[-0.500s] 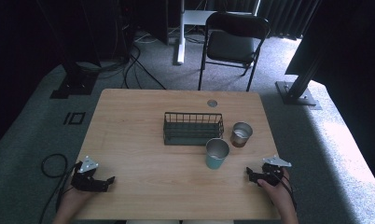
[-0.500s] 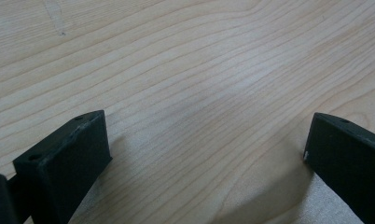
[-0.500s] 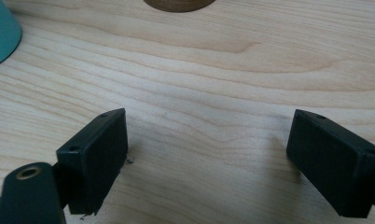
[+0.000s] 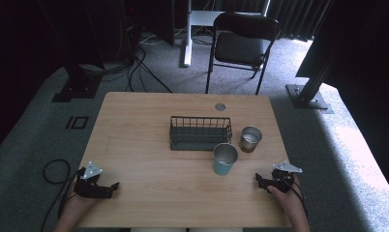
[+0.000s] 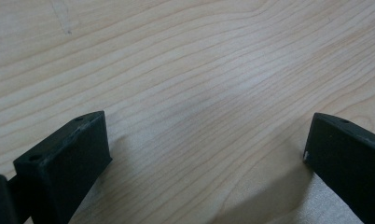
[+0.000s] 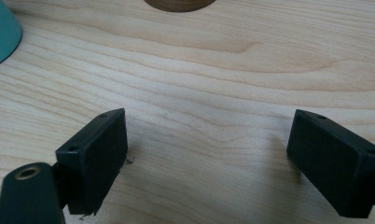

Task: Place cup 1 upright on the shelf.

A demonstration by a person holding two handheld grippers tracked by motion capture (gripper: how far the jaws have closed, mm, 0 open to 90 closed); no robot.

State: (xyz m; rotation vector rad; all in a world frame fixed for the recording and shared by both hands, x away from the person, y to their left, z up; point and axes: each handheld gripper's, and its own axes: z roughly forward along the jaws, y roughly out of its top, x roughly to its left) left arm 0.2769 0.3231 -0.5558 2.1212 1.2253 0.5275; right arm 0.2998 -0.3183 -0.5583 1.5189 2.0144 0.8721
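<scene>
High view: teal cup (image 4: pixel 225 159) lies up-left of right tool (image 4: pixel 258 181).

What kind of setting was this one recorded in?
Probably a lab or studio-like workroom, not a home: a bare wooden table on grey carpet, a folding chair, loose cables and dark equipment stands around it.

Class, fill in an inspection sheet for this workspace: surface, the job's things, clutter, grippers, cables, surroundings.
Surface: wooden table, bare in front of both grippers.
Job's things: teal cup and brown cup, both upright, beside the wire basket.
Clutter: nothing seen, apart from a small round fitting near the far edge.
Grippers: left gripper and right gripper open, jaws holding nothing.
Cables: black cable loops from the left gripper.
Surroundings: folding chair, carpet.
</scene>
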